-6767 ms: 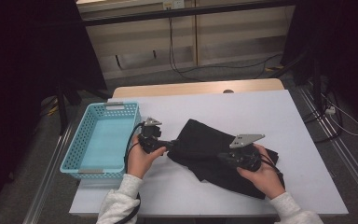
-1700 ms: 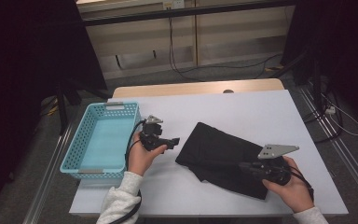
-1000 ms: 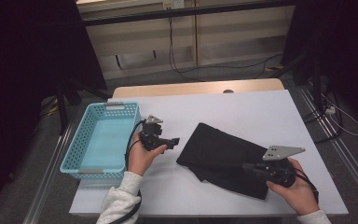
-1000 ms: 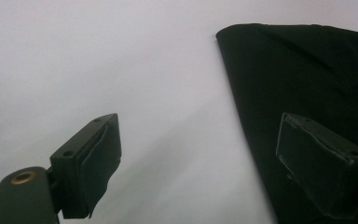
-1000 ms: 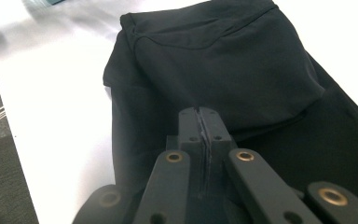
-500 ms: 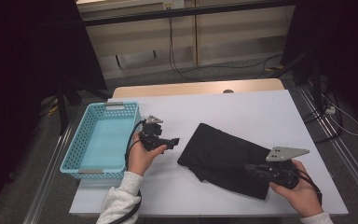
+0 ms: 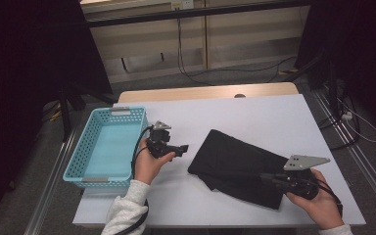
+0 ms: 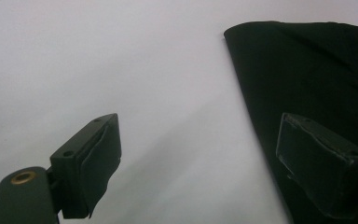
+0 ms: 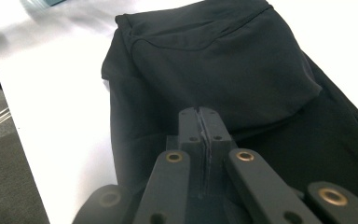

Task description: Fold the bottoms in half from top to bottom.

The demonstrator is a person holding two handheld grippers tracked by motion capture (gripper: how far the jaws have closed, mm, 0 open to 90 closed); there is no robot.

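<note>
The black cloth [image 7: 242,166] lay folded on the white table [image 7: 254,115], right of centre in the high view, its long edge running from mid-frame down toward the lower right. At lower right of that frame, the right gripper [image 7: 267,178] sat low over the cloth's near edge, held in the person's right hand [image 7: 318,203], the grey three-cornered plate [image 7: 306,161] riding on top. In the right gripper view, at bottom centre, the jaws were pressed flat together with no gap between them, the tip [image 9: 199,122] resting against the dark fabric [image 9: 214,70]; whether any fold was pinched between them, I could not tell.

Over on the left of centre in the high view, the left gripper [image 7: 182,148] was held in the left hand [image 7: 149,164], pointing right toward the cloth but well short of it, above bare table. In the left gripper view its jaws stood wide apart, one finger [image 8: 91,161] at lower left and the other at lower right, nothing between them, with the cloth's rounded corner [image 8: 307,79] filling the upper right.

The light-blue basket [image 7: 85,154] stood at the left of the high view, just beside the left hand.
</note>
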